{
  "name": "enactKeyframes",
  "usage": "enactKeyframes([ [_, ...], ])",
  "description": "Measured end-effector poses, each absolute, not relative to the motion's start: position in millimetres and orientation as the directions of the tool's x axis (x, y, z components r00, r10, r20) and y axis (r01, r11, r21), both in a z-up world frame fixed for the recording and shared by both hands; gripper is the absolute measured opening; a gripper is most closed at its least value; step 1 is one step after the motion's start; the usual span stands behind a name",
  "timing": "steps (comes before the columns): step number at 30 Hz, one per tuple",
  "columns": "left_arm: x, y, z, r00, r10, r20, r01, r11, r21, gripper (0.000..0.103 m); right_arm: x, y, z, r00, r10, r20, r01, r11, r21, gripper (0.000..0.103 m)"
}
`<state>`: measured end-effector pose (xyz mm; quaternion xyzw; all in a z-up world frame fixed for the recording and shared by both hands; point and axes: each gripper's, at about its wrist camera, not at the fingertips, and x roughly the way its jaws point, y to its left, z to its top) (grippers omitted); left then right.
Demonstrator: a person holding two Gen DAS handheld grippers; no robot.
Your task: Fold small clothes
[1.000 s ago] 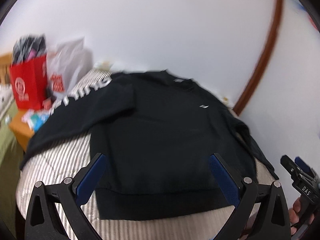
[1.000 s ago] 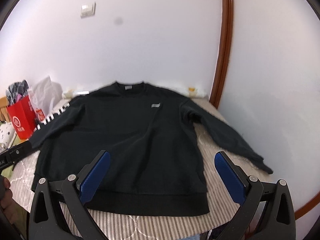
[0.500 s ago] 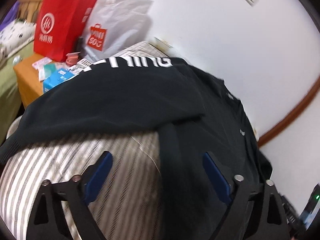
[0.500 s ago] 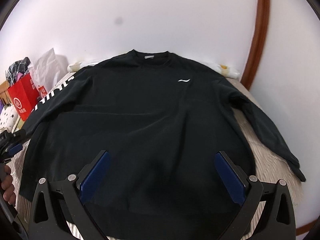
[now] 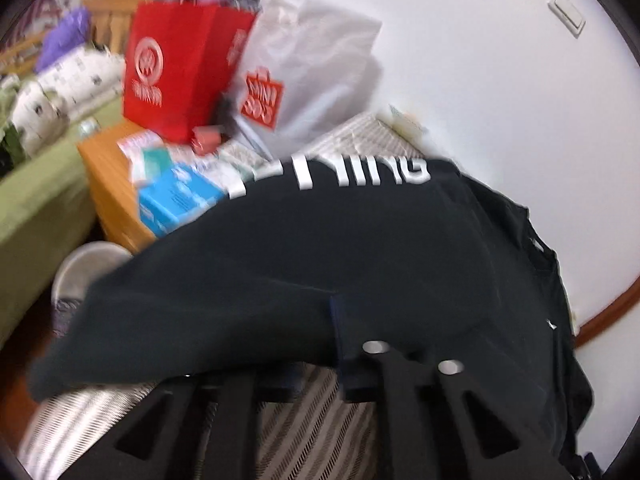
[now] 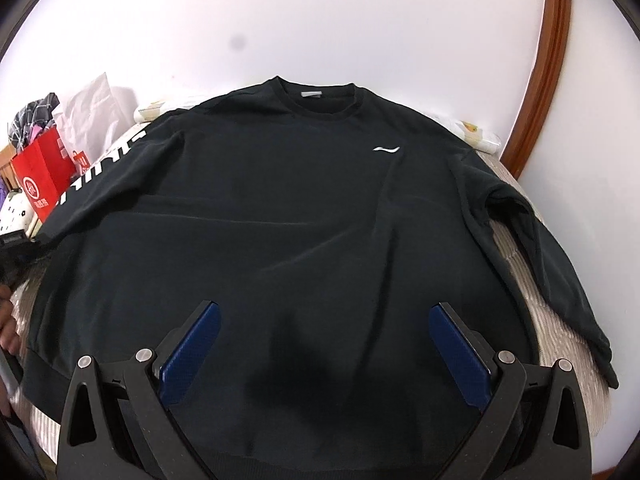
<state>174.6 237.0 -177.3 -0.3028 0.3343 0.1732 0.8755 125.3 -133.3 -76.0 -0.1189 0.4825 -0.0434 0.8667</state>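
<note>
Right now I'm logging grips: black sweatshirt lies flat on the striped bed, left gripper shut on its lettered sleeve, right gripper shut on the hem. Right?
Not quite. The right wrist view shows the right gripper open above the sweatshirt, holding nothing. The left gripper is shut on the lettered sleeve, and the bed is striped.

The left tool [image 5: 336, 336] has its fingers pressed together, while the right tool [image 6: 322, 338] is spread wide.
</note>
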Motion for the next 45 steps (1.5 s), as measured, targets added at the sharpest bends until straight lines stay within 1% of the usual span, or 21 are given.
enactKeyframes([
  [3, 181.3, 230.2, -145.6, 0.743, 0.152, -0.652, -0.483, 0.796, -0.365, 0.009, 128.1, -153.8, -69.7, 0.543, -0.22, -0.811, 0.006, 0.966, -0.258, 0.102],
  [7, 202.6, 205.9, -100.7, 0.783, 0.147, -0.604, -0.399, 0.864, -0.307, 0.008, 132.4, -178.8, -57.2, 0.564, -0.19, -0.803, 0.033, 0.977, -0.209, 0.102],
  [11, 233.6, 157.7, -60.1, 0.843, 0.071, -0.534, -0.253, 0.927, -0.276, 0.008, 135.6, -188.1, -38.4, 0.622, -0.163, -0.766, 0.004, 0.979, -0.205, 0.102],
  [15, 267.5, 95.2, -43.2, 0.862, -0.026, -0.506, -0.107, 0.967, -0.233, 0.008, 140.0, -199.4, -20.0, 0.664, -0.192, -0.723, -0.001, 0.966, -0.258, 0.102],
  [19, 301.3, 28.1, -47.7, 0.845, -0.131, -0.518, 0.036, 0.981, -0.19, 0.008, 137.5, -219.8, -12.8, 0.671, -0.227, -0.706, 0.022, 0.958, -0.287, 0.102],
  [22, 316.8, -19.7, -61.5, 0.811, -0.185, -0.554, 0.117, 0.981, -0.157, 0.008, 126.4, -242.9, -14.8, 0.656, -0.258, -0.71, 0.054, 0.954, -0.297, 0.102],
  [25, 332.4, -58.7, -86.7, 0.767, -0.177, -0.617, 0.149, 0.984, -0.097, 0.008, 111.8, -265.1, -16.3, 0.635, -0.292, -0.715, 0.1, 0.949, -0.299, 0.102],
  [27, 340.3, -74.5, -103.3, 0.736, -0.189, -0.651, 0.164, 0.981, -0.099, 0.008, 101.3, -282.8, -16.2, 0.617, -0.312, -0.722, 0.136, 0.946, -0.293, 0.102],
  [28, 342.9, -77.2, -109.8, 0.721, -0.192, -0.666, 0.165, 0.981, -0.105, 0.011, 96.9, -289.2, -16.0, 0.61, -0.322, -0.724, 0.15, 0.944, -0.293, 0.102],
  [29, 345.3, -79.6, -116.0, 0.699, -0.194, -0.689, 0.163, 0.98, -0.11, 0.021, 94.7, -293.7, -16.1, 0.605, -0.328, -0.725, 0.155, 0.942, -0.296, 0.102],
  [30, 344.9, -82.8, -118.1, 0.683, -0.199, -0.703, 0.166, 0.979, -0.115, 0.027, 92.9, -296.2, -16.4, 0.599, -0.338, -0.726, 0.157, 0.938, -0.308, 0.102],
  [31, 341.8, -82.2, -119.2, 0.675, -0.211, -0.707, 0.174, 0.977, -0.125, 0.038, 92.4, -296.4, -16.8, 0.595, -0.348, -0.725, 0.155, 0.934, -0.322, 0.102],
  [32, 337.2, -84.1, -117.6, 0.678, -0.221, -0.701, 0.184, 0.974, -0.13, 0.042, 93.3, -293.6, -16.9, 0.591, -0.36, -0.722, 0.145, 0.928, -0.344, 0.102],
  [34, 319.4, -79.4, -109.6, 0.697, -0.233, -0.678, 0.206, 0.971, -0.122, 0.06, 97.1, -282.1, -14.7, 0.599, -0.364, -0.713, 0.121, 0.922, -0.369, 0.102],
  [35, 313.9, -78.6, -104.8, 0.703, -0.238, -0.67, 0.214, 0.969, -0.12, 0.063, 100.0, -276.3, -13.4, 0.607, -0.356, -0.711, 0.108, 0.923, -0.369, 0.102],
  [37, 296.4, -59.8, -93.3, 0.711, -0.261, -0.652, 0.223, 0.964, -0.143, 0.066, 110.4, -259.9, -10.8, 0.622, -0.325, -0.712, 0.075, 0.93, -0.36, 0.102],
  [39, 289.0, -39.6, -85.6, 0.714, -0.265, -0.648, 0.204, 0.964, -0.17, 0.069, 122.5, -236.1, -8.9, 0.64, -0.275, -0.718, 0.023, 0.94, -0.34, 0.102],
  [41, 279.2, -8.2, -81.1, 0.719, -0.243, -0.652, 0.163, 0.97, -0.182, 0.072, 134.5, -208.9, -9.0, 0.653, -0.21, -0.727, -0.041, 0.949, -0.311, 0.102],
  [45, 276.6, 66.9, -87.6, 0.73, -0.046, -0.682, -0.023, 0.995, -0.092, 0.074, 165.0, -149.4, -20.7, 0.648, -0.073, -0.758, -0.18, 0.953, -0.245, 0.102],
])
